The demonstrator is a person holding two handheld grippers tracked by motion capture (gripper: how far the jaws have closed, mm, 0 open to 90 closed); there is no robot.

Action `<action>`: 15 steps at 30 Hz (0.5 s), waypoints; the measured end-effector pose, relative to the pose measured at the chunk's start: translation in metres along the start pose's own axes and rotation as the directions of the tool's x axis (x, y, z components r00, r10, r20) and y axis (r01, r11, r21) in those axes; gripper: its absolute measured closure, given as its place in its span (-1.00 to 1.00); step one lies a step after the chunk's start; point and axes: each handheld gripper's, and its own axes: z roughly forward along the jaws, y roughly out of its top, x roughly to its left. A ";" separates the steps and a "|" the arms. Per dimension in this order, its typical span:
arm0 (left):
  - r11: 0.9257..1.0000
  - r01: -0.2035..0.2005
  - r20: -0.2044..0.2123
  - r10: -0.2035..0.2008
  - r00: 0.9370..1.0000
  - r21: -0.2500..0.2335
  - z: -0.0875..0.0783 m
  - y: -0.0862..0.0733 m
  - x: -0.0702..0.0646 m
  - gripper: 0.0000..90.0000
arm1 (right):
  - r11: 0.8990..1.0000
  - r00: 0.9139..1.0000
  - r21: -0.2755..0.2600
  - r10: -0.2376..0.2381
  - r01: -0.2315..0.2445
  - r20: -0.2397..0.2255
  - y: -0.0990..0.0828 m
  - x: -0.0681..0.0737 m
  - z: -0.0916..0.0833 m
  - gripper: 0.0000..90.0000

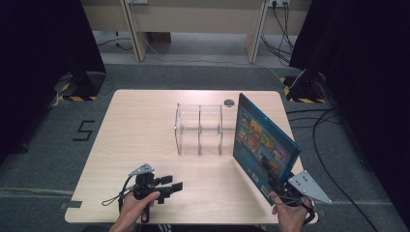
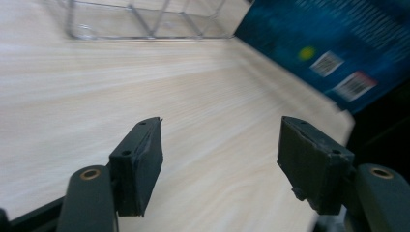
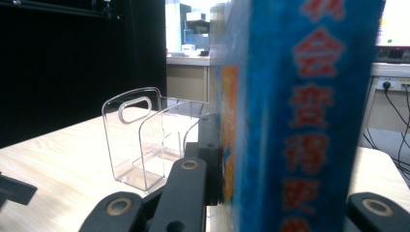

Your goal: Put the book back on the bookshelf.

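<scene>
Red Chinese characters down the blue book's [image 3: 300, 116] spine, blurred; two barcodes on its back. Right gripper [image 1: 280, 189] clamped on book at five o'clock; left gripper [image 2: 220, 159] half open, empty.

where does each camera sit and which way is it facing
High view: above the person's side of the table, looking forward and down; both hands show, with the left gripper and right gripper.
Left gripper view: rides the left gripper, looking across the table past its open jaws toward the rack and book.
Right gripper view: rides the right gripper, looking along its jaws shut on the book's spine.
All three views share the rack and book.
</scene>
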 end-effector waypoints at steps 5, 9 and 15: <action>0.992 -0.125 -0.103 0.126 0.987 0.021 0.000 0.001 -0.001 -0.34 | 1.000 1.000 -0.009 0.004 -0.004 -0.002 0.004 0.001 0.009 0.85; 0.991 -0.133 -0.106 0.135 0.985 0.030 0.001 0.000 -0.001 -0.35 | 1.000 1.000 -0.016 0.010 -0.010 0.002 0.008 0.002 0.016 0.85; 0.986 -0.158 -0.128 0.163 0.978 0.050 0.003 -0.001 -0.001 -0.37 | 1.000 1.000 -0.023 0.011 -0.010 0.018 0.011 0.002 0.029 0.85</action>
